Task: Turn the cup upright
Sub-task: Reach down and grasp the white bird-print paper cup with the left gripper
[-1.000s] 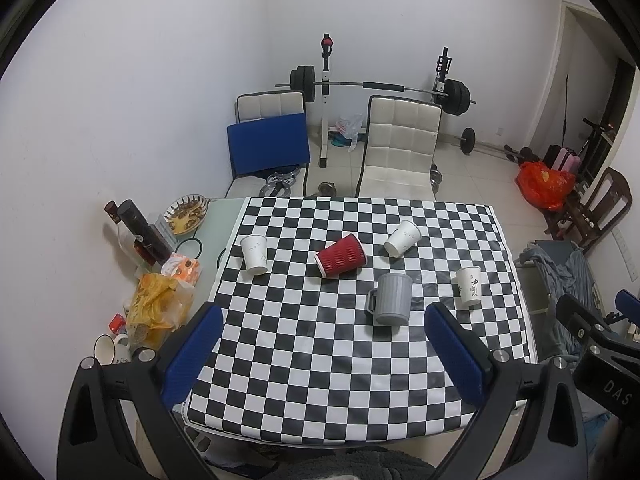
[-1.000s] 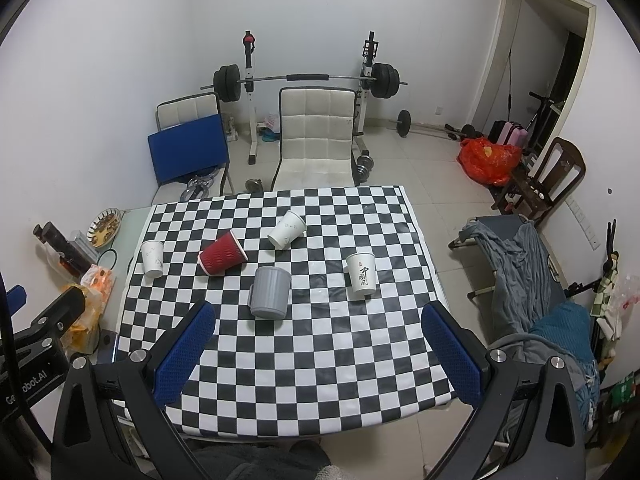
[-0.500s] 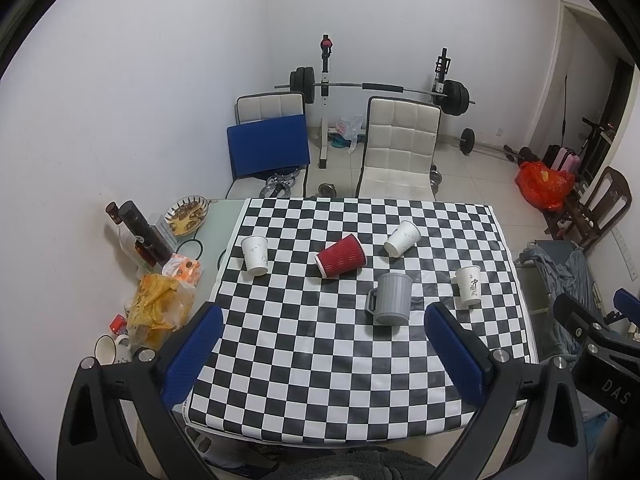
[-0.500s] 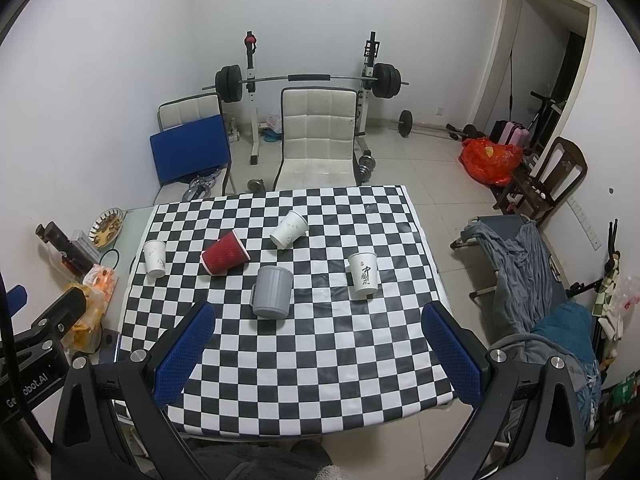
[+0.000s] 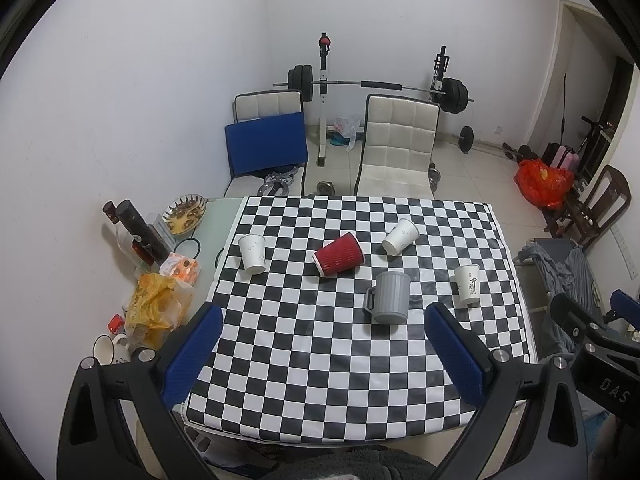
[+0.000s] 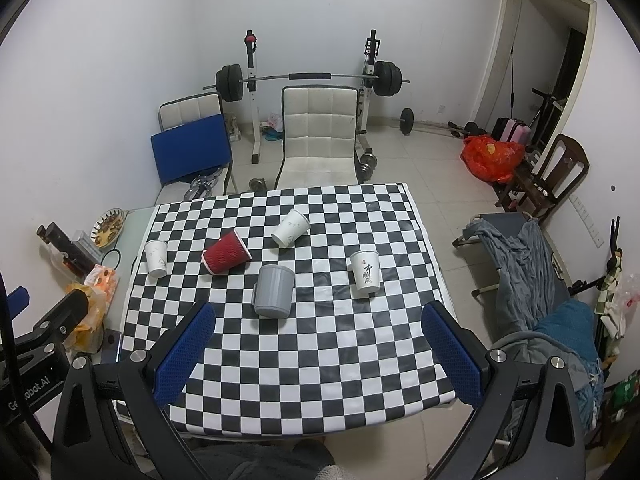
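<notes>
Five cups sit on the counter covered by a black-and-white checkered cloth (image 5: 360, 368), and two of them lie on their sides. The red ribbed paper cup (image 5: 338, 255) (image 6: 226, 252) lies tipped over near the middle of the far half, its mouth facing the far right. Just to its right, apart from it, the plain white paper cup (image 5: 400, 236) (image 6: 290, 228) also lies on its side, mouth pointing the same way. The grey ribbed plastic mug with a handle (image 5: 390, 297) (image 6: 273, 290) stands nearer the front, with its wider end down on the cloth and its handle to the left. A white paper cup with dark lettering (image 5: 467, 285) (image 6: 365, 271) stands toward the right edge, mouth up. Another white paper cup (image 5: 253, 253) (image 6: 155, 258) stands near the left edge, also mouth up.

The left gripper (image 5: 320, 354) hangs above the near edge of the counter, its jaws spread wide with nothing between the blue pads. The right gripper (image 6: 318, 354) hangs likewise over the near edge, jaws equally wide apart and empty. Both are well apart from every cup.

Beside the counter's left edge stand a dark bottle (image 5: 140, 232), a bowl of food (image 5: 185, 214) and a crumpled yellow bag (image 5: 154, 308). Behind the counter are two white padded chairs (image 5: 396, 148) and a barbell rack (image 5: 380, 86).
</notes>
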The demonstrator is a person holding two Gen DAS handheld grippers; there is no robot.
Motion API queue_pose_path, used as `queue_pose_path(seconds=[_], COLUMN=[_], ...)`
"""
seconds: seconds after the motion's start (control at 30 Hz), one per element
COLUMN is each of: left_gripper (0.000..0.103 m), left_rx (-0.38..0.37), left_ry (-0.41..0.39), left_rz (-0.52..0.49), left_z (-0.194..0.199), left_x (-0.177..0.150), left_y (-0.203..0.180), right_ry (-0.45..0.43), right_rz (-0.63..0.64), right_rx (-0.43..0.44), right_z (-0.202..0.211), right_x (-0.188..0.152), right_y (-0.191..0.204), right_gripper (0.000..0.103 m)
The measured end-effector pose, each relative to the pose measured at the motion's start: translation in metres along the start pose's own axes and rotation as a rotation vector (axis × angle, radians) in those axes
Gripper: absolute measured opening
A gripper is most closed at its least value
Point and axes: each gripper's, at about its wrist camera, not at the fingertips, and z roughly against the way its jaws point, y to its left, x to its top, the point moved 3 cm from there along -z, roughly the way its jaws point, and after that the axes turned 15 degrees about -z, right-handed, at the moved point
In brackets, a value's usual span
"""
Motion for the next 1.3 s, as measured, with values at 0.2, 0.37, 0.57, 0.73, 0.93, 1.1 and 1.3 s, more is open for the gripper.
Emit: queue_pose_path(seconds=[0.2,0.37,0.57,0.73,0.93,1.1,1.3], left_gripper=[0.103,0.103,0.103,0.103,0.103,0.103,0.103], left_rx=[0.028,0.063,0.084,0.058,0.051,0.047,0.049], left_ry=[0.036,0.096,0.180,0.248,0.315,0.385,0.428], left_rz=[-0.027,-0.093,-0.186,-0.247,-0.339,-0.406,-0.507], left_z=[-0.030,-0.089,-0.173,-0.247,-0.334,-0.401,-0.461], left_x=[0.009,0.027,0.051,0.076,0.099,0.112,0.122], left_y=[-0.008,-0.031,-0.060,-0.087,-0.122,-0.143,-0.163], right_ry=[0.073,0.146,0.226,0.305,0.402,0.443,0.534], right_rz=[-0.042,-0.093,-0.125,-0.137,-0.133,-0.142,-0.141], right_rx=[-0.017,-0.061,-0.106,-0.125,-0.131,-0.144,-0.161], right_z=[-0.037,-0.111,-0.214,-0.304,-0.404,-0.469,-0.546], right_x=[0.002,0.006,0.014,0.030,0.050,0.068,0.083], right_y=[-0.006,-0.027,-0.053,-0.066,-0.079,-0.091,-0.108], right_gripper=[0.103,0.103,0.103,0.103,0.103,0.101,0.090])
